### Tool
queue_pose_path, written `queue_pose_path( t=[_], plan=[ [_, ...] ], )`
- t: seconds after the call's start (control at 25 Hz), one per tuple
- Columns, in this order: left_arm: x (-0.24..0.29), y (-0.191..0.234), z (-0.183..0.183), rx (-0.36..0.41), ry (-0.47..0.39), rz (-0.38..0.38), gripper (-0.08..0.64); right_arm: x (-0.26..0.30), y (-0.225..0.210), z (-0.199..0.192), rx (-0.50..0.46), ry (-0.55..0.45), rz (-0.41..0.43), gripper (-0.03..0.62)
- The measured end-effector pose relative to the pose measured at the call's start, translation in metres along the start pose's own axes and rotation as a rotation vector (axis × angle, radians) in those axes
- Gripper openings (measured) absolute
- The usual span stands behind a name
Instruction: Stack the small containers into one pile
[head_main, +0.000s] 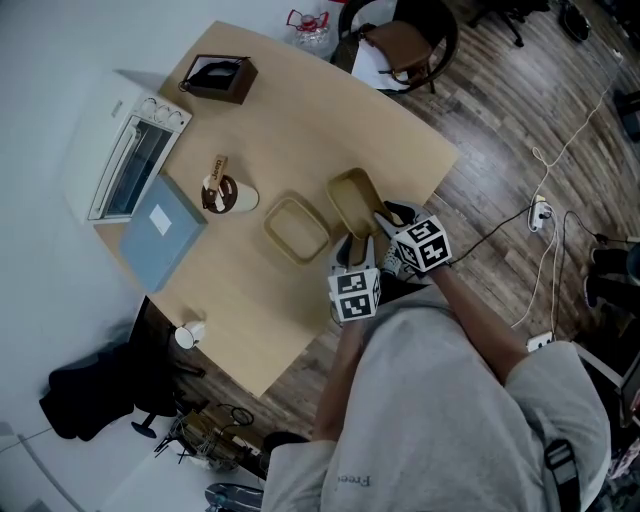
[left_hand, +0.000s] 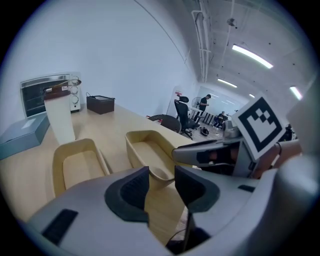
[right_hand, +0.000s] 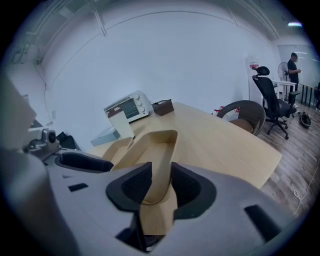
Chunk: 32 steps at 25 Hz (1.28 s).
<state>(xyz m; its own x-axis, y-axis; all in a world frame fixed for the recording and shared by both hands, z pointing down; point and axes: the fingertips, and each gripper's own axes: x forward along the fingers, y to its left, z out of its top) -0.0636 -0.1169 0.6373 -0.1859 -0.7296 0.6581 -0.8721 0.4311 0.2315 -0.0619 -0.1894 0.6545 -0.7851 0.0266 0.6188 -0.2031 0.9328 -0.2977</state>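
Note:
Two beige containers sit on the wooden table (head_main: 300, 110). One container (head_main: 296, 230) lies flat and free, and shows at the left of the left gripper view (left_hand: 77, 167). The other container (head_main: 355, 200) is nearer the table's edge and looks tipped. My right gripper (head_main: 385, 220) is shut on its side wall (right_hand: 160, 150), which runs up between the pads (right_hand: 159, 186). My left gripper (head_main: 352, 250) comes from the near side, and its jaws (left_hand: 161, 182) close on that container's rounded near corner (left_hand: 161, 174). Both marker cubes hang past the table edge.
A toaster oven (head_main: 125, 165) stands at the far left with a blue box (head_main: 160, 232) beside it. A white cup with a brown lid (head_main: 225, 195) and a dark box (head_main: 218, 77) are farther back. A chair (head_main: 400, 45) stands behind the table, and cables (head_main: 545, 215) lie on the floor.

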Motion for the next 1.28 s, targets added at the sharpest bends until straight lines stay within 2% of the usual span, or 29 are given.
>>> queue_pose_path(
  t=[0.36, 0.6, 0.8, 1.0, 1.28],
  plan=[
    [-0.024, 0.021, 0.018, -0.005, -0.039, 0.055, 0.152, 0.005, 0.028, 0.026, -0.025, -0.046, 0.058, 0.124],
    [-0.048, 0.048, 0.014, -0.081, -0.048, 0.114, 0.150, 0.016, 0.064, 0.037, -0.061, -0.048, 0.125, 0.123],
    [-0.067, 0.069, 0.011, -0.102, -0.063, 0.160, 0.149, 0.025, 0.093, 0.048, -0.097, -0.066, 0.170, 0.118],
    [-0.084, 0.090, 0.005, -0.141, -0.069, 0.199, 0.147, 0.036, 0.121, 0.048, -0.126, -0.060, 0.213, 0.118],
    [-0.095, 0.114, -0.003, -0.159, -0.056, 0.243, 0.146, 0.052, 0.144, 0.042, -0.149, -0.032, 0.249, 0.118]
  ],
)
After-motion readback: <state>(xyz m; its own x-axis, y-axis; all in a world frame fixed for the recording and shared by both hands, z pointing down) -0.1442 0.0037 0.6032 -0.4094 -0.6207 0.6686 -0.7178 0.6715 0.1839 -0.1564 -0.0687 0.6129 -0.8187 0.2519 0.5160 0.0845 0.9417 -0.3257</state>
